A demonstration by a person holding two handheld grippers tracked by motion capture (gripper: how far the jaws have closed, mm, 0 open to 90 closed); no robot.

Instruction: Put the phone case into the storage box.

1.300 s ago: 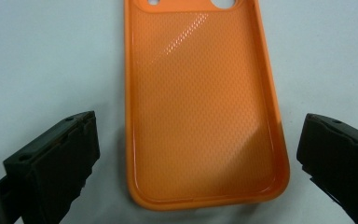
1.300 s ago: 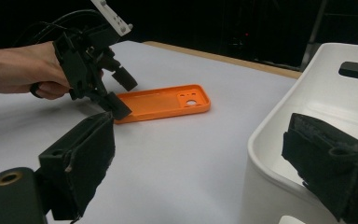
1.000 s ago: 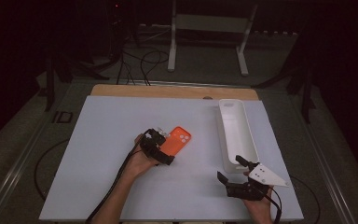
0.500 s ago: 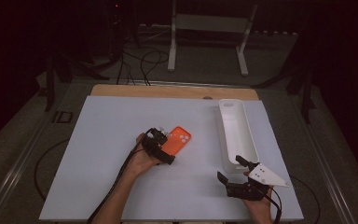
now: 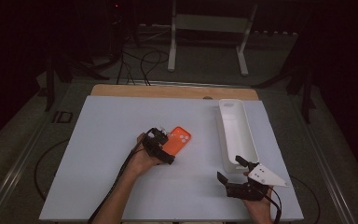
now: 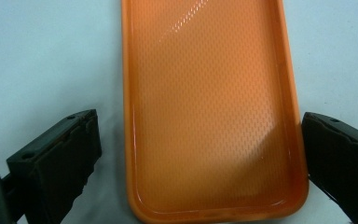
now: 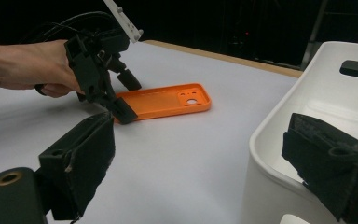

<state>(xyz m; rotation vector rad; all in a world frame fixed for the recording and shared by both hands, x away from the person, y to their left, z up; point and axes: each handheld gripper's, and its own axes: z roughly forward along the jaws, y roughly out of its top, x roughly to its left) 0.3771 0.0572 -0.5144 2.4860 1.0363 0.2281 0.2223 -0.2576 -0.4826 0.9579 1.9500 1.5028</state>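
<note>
Near the middle of the white table (image 5: 98,140), an orange phone case (image 5: 178,139) lay flat with its hollow side up and its camera cut-outs at the end away from the person. The left gripper (image 5: 161,147) was down at the case's near end, jaws spread wider than the case and set on either side of it. From the left gripper view the case (image 6: 209,107) sat between the two black jaws; the right jaw was at or just off the case's edge, while a strip of bare table showed between the left jaw and the case. It had no hold on the case.

The right gripper (image 5: 235,175) was held low near the table's front right, well apart from the case, jaws wide open with nothing between them. Its farther jaw lay just at the near end of a long white tray (image 5: 235,128) that stood along the right side of the table. In the right gripper view the tray's rounded wall (image 7: 279,154) rose close beside the right jaw, and the left gripper (image 7: 121,98) and case (image 7: 163,100) showed beyond, with the hand (image 7: 32,65) behind them.
</note>
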